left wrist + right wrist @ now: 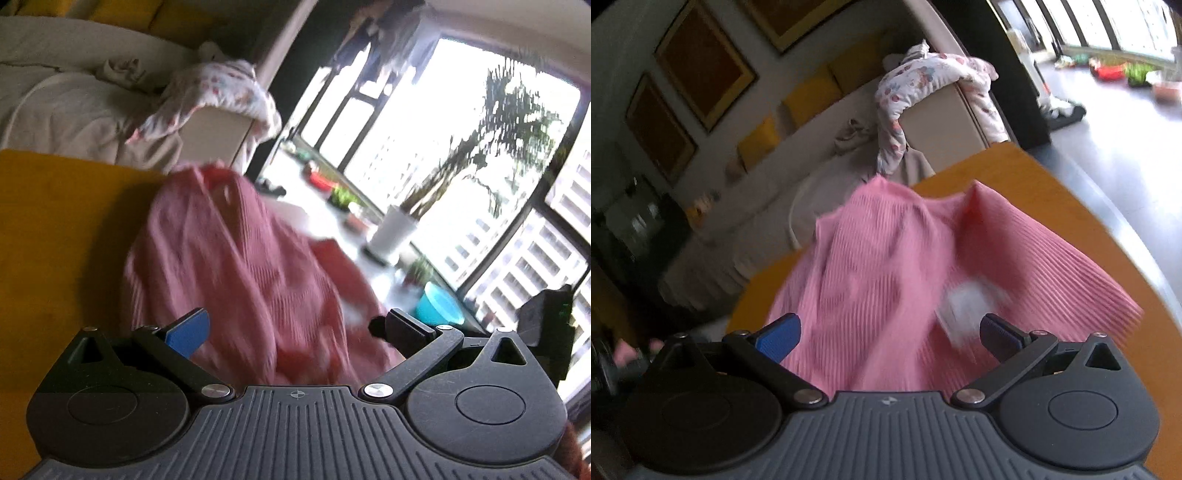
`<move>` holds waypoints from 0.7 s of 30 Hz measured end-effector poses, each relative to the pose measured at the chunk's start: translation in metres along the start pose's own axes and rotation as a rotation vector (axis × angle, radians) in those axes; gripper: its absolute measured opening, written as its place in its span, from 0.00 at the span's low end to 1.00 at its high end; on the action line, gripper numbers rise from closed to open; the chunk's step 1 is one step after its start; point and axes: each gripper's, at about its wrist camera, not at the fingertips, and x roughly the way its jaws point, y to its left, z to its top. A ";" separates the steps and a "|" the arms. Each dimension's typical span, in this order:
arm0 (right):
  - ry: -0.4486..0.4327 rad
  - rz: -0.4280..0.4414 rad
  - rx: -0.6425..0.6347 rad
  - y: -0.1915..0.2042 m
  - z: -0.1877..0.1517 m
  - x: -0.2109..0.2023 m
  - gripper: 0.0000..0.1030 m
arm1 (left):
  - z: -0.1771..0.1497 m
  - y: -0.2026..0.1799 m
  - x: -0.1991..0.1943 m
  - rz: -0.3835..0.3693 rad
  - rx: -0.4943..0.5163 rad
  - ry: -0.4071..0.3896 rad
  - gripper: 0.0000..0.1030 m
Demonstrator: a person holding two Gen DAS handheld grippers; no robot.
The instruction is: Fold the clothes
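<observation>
A pink ribbed garment (pixel 236 266) lies bunched and rumpled on the yellow table (pixel 55 229), blurred by motion. My left gripper (pixel 295 328) is open just in front of it, and the cloth fills the gap beyond its fingers without being pinched. In the right wrist view the same pink garment (pixel 894 266) spreads over the yellow table (pixel 1071 206), with a white label (pixel 964 306) showing on it. My right gripper (pixel 890 334) is open too, its fingers on either side of the cloth's near edge.
A beige sofa (pixel 820 173) with a flowered cloth (pixel 923 77) draped over its arm stands behind the table. Big windows, a white plant pot (pixel 391 232) and a turquoise bowl (pixel 439 306) are to the right. The table's rounded edge (pixel 1137 236) runs along the right side.
</observation>
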 end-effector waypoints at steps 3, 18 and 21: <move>0.031 0.027 0.088 -0.010 0.020 0.033 1.00 | 0.008 0.027 0.031 0.023 -0.092 0.059 1.00; 0.068 0.210 -0.021 0.000 -0.054 -0.020 1.00 | -0.047 0.047 -0.007 -0.126 -0.099 0.204 1.00; 0.026 0.247 -0.012 -0.003 -0.071 -0.037 1.00 | -0.058 0.049 -0.031 -0.174 -0.116 0.270 1.00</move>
